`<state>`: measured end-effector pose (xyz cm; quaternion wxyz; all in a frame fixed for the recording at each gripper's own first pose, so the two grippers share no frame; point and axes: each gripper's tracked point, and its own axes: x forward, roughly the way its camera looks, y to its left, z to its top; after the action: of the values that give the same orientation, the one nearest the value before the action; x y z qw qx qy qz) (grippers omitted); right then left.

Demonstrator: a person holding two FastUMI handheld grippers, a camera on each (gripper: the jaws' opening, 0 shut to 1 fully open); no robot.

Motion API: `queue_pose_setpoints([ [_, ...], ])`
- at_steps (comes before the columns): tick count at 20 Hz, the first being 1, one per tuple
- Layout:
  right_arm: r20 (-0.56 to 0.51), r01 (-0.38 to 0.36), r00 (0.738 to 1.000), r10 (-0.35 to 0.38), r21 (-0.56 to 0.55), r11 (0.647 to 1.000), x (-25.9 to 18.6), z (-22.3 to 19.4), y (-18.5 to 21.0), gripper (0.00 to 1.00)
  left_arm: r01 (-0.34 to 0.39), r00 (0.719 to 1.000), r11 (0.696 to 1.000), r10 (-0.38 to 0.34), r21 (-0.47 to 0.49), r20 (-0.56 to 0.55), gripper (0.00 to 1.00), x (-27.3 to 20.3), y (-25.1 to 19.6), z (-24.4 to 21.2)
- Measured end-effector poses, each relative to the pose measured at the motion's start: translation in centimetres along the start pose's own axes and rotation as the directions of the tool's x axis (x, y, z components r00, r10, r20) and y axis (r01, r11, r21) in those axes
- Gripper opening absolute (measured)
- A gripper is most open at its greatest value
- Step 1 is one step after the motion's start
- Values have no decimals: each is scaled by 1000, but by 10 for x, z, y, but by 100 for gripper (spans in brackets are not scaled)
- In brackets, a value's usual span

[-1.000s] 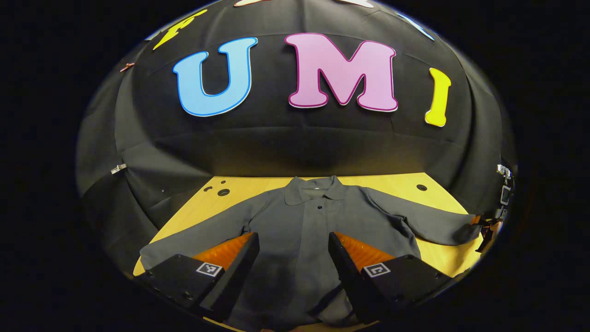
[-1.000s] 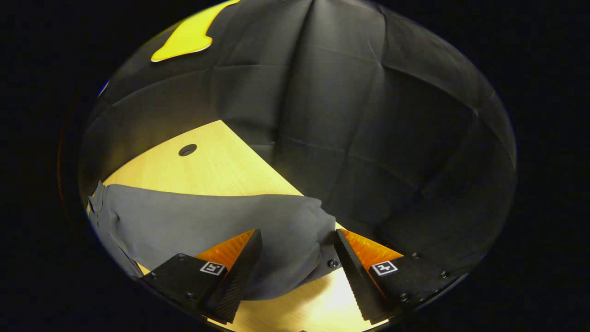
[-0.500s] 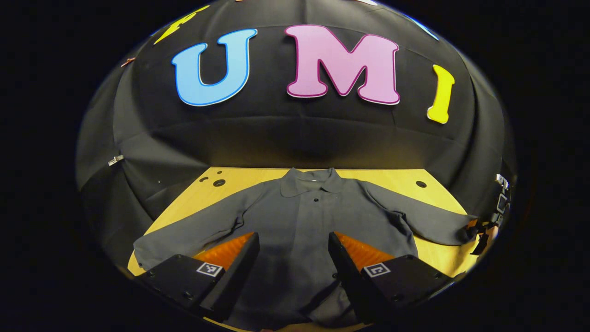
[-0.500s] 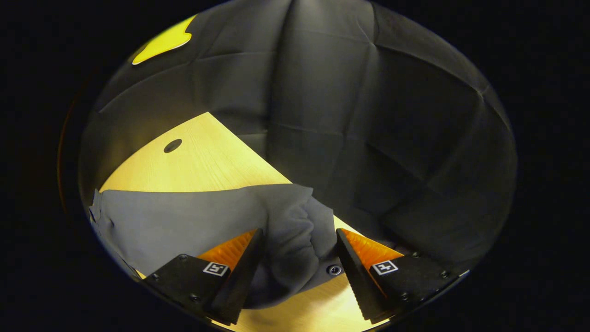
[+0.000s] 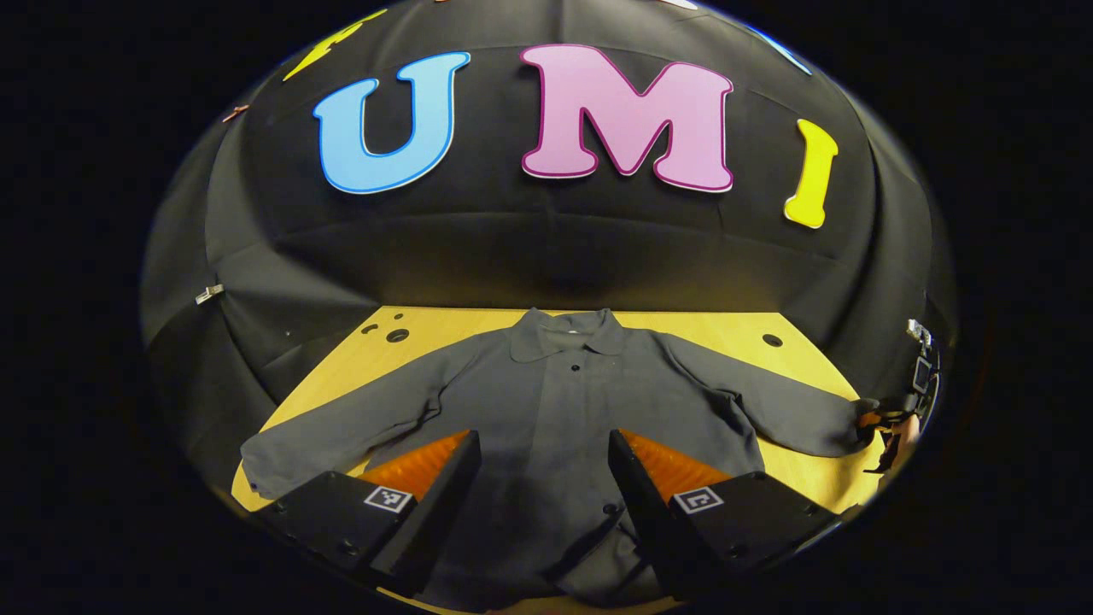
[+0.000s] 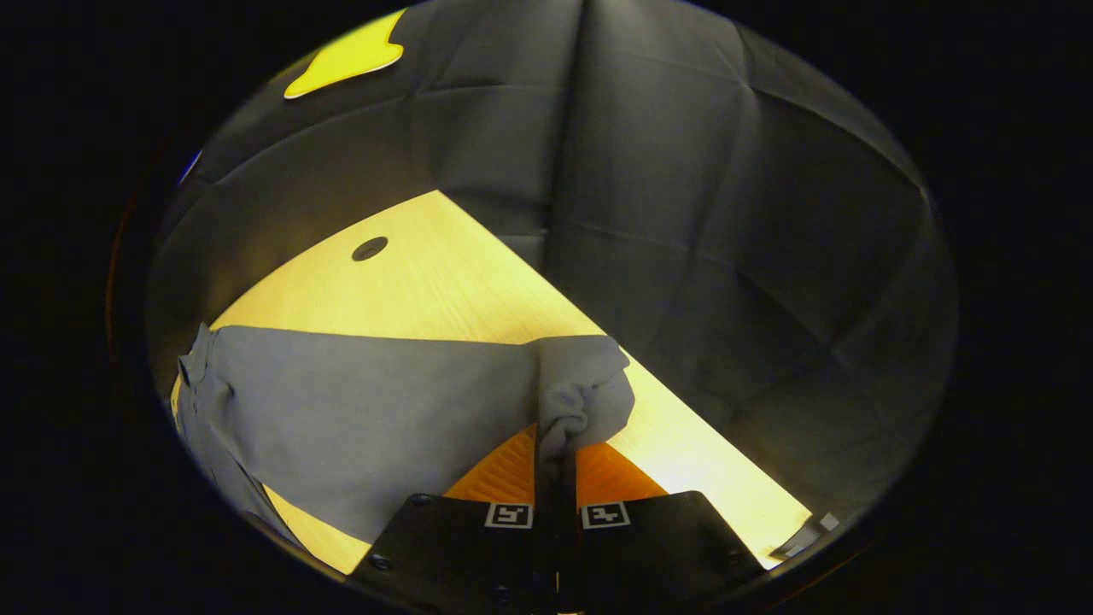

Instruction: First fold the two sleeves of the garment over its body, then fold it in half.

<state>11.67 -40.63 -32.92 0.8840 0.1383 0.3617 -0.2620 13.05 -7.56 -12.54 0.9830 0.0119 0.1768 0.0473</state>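
A grey collared garment [image 5: 555, 410] lies face up on the wooden table [image 5: 726, 329], both sleeves spread out to the sides. My left gripper [image 5: 544, 465] hovers open above the garment's lower body, holding nothing. In the right gripper view, my right gripper [image 6: 557, 457] is shut on the cuff end of one sleeve [image 6: 384, 401], and the cloth bunches up between its fingers. In the left gripper view the same right gripper [image 5: 884, 423] shows far off at the end of the right-hand sleeve [image 5: 768, 401]. The other sleeve [image 5: 341, 427] lies flat at the left.
The table [image 6: 444, 282] has a round hole [image 6: 369, 248] near the back, with another hole [image 5: 772, 340] and some small holes [image 5: 394, 334] at the far corners. Black cloth walls enclose the table closely on three sides.
My right gripper has closed on the sleeve cuff, which was loose between open fingers before. The left gripper has barely shifted and stays open.
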Motion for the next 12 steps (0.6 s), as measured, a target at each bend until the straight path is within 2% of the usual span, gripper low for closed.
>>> queue_pose_setpoints([
  [2, -8, -27, 1000, 27, 13, 1000, -1, 1, -1, 5, -11, 1000, 1000, 10, -16, -10, 92, 0, 5, -4],
  [3, -9, -26, 1000, 26, 19, 999, -2, 2, -2, 14, -21, 1000, 999, 20, -26, -17, 95, -1, 8, -5],
  [4, -18, -19, 1000, 20, 17, 1000, -2, 1, -1, 5, -30, 999, 999, 29, -32, -17, 95, -1, 11, -5],
  [7, 14, -5, 1000, 5, -36, 999, -10, 14, -2, 5, -39, 999, 999, 39, -29, -4, 95, -6, 14, -1],
  [12, 87, -53, 994, 60, -88, 995, -50, 45, 20, 5, -45, 999, 998, 45, -48, 4, 95, -19, 21, -3],
])
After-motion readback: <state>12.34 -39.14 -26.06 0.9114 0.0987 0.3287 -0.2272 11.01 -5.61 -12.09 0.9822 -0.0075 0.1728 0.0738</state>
